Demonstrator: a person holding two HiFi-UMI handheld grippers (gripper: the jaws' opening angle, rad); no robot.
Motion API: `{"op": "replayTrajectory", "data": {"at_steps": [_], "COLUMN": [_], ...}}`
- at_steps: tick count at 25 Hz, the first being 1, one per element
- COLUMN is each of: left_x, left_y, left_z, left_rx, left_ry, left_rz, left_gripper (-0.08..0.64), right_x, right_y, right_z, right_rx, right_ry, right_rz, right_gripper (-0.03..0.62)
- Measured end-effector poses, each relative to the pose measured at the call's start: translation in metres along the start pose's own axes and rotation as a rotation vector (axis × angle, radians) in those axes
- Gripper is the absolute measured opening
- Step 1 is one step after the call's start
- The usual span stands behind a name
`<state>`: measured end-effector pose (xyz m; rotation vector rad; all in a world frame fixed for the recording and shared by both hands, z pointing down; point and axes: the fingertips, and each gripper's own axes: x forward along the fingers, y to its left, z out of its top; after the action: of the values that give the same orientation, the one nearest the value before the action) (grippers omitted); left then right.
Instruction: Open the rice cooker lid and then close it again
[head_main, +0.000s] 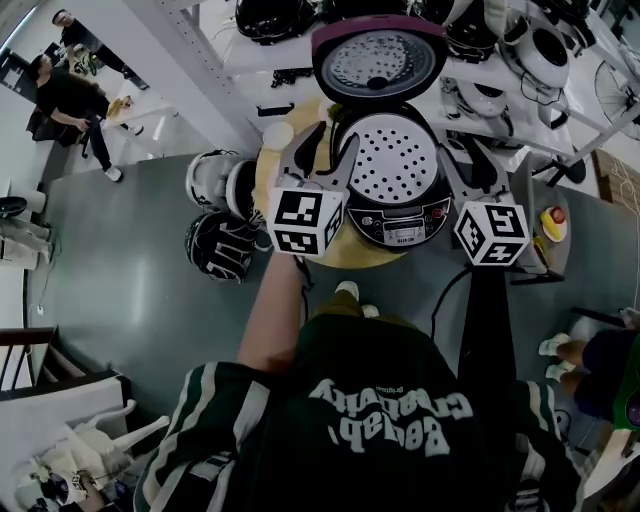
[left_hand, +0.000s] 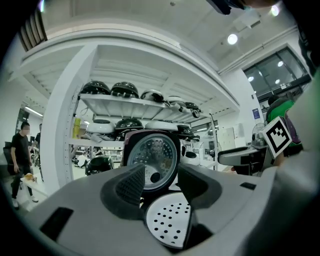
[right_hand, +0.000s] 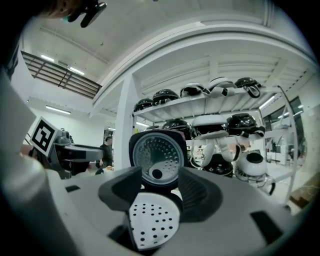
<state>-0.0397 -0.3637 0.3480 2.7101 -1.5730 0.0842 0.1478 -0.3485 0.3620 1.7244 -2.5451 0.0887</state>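
Note:
The rice cooker (head_main: 402, 208) stands on a round wooden table (head_main: 340, 255) with its lid (head_main: 378, 62) swung up and back, the shiny inner plate facing me. A white perforated steam tray (head_main: 392, 158) covers the pot's mouth. My left gripper (head_main: 322, 150) is at the cooker's left edge, open, nothing between its fingers. At the cooker's right side my right gripper (head_main: 476, 158) is also open and empty. Both gripper views look level at the upright lid (left_hand: 152, 160) (right_hand: 159, 156) beyond the jaws, with the tray (left_hand: 167, 222) (right_hand: 150, 222) below them.
White shelving (head_main: 540, 110) behind the table holds several more rice cookers. Two cookers (head_main: 220, 240) sit on the floor to the left. A small stand with a yellow object (head_main: 552, 222) is on the right. People (head_main: 65, 100) stand far left.

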Motion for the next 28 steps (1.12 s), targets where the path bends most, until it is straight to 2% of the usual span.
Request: {"op": "replayTrajectory", "data": {"at_steps": [2, 5, 9, 12, 18, 23, 28], "left_x": [0.011, 0.029, 0.053, 0.070, 0.104, 0.133, 0.155], "left_y": [0.011, 0.025, 0.050, 0.071, 0.092, 0.102, 0.101], "left_z": [0.004, 0.011, 0.031, 0.053, 0.096, 0.112, 0.106], "left_rx": [0.014, 0.079, 0.012, -0.004, -0.057, -0.080, -0.149], "left_ry": [-0.005, 0.000, -0.020, -0.044, -0.104, -0.070, -0.002], "left_rz": [0.005, 0.001, -0.019, -0.010, -0.040, -0.058, -0.100], "left_gripper": [0.198, 0.198, 0.199, 0.201, 0.202, 0.210, 0.232], "right_x": [0.015, 0.039, 0.071, 0.095, 0.138, 0.175, 0.201], "right_y": [-0.001, -0.001, -0.011, -0.021, -0.047, -0.058, -0.060], "right_z": [0.007, 0.018, 0.048, 0.079, 0.134, 0.143, 0.131], "right_rx": [0.022, 0.015, 0.010, 0.002, 0.019, 0.062, 0.138], "right_ry": [-0.009, -0.012, -0.040, -0.070, -0.126, -0.075, 0.024], "right_rz": [0.014, 0.031, 0.034, 0.044, 0.054, 0.074, 0.101], "right_gripper": [0.235, 0.236, 0.239, 0.255, 0.265, 0.265, 0.268]}}
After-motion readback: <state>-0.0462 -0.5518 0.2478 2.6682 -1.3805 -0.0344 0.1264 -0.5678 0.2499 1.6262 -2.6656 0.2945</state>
